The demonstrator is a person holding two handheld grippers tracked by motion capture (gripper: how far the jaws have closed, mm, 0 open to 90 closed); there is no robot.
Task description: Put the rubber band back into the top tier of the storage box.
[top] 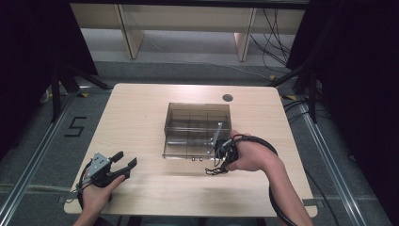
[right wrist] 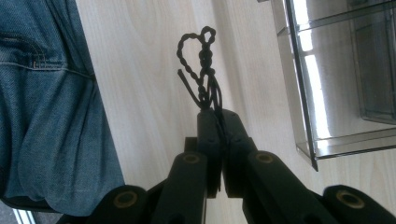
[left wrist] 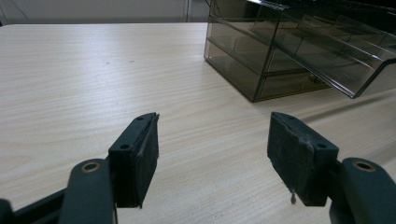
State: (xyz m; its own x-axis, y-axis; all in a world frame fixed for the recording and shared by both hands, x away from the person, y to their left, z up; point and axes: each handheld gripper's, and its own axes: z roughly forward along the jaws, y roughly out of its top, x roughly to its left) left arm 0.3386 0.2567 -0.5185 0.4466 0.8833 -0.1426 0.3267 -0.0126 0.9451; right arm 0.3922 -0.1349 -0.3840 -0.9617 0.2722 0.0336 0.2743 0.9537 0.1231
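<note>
A smoky clear plastic drawer box [top: 197, 129] stands in the middle of the table, seen also as the drawer box [left wrist: 289, 51] in the left gripper view and the drawer box [right wrist: 336, 74] at the right of the right gripper view. My right gripper [top: 217, 162] is at the box's front right corner, shut on a black twisted cord [right wrist: 198, 60] whose loops stick out past the fingertips [right wrist: 208, 116]. The black twisted cord [top: 214, 170] hangs just above the table. My left gripper [top: 124, 162] rests open near the front left of the table, nothing between its pads [left wrist: 144, 154].
The light wooden table [top: 141, 113] has a round grommet [top: 227, 98] at the back right. A drawer sticks out of the box on its front right side. Blue jeans [right wrist: 46, 102] show below the table edge. Cables trail from the right hand off the table.
</note>
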